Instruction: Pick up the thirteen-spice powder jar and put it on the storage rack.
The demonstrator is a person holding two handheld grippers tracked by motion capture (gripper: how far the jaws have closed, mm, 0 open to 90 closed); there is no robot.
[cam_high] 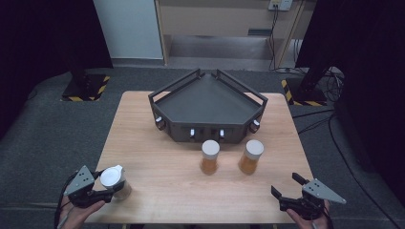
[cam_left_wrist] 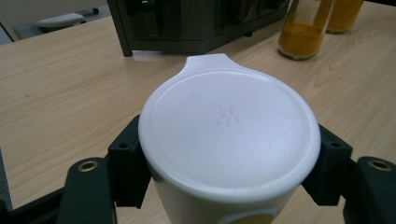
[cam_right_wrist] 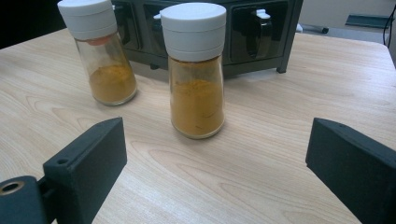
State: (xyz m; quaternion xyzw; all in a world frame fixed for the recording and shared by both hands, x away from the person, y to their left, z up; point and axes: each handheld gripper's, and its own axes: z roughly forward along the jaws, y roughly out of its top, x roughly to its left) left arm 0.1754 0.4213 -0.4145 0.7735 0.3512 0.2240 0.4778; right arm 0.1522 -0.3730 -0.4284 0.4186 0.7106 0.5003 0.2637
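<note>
Left gripper point(cam_high: 109, 192) clamped on a white-capped spice jar point(cam_high: 114, 181) standing upright at the near left table point(cam_high: 157, 191) edge, rack point(cam_high: 207, 102) lying far and to the right. Right gripper point(cam_high: 286, 187) with jaws apart, empty, nearest jar point(cam_right_wrist: 196, 70) just ahead. No legible writing anywhere.

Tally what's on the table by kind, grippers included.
Spice jars: 3, one in the left gripper at, two standing at and
Dark corner rack: 1
Grippers: 2, the right gripper open
Total: 6
</note>
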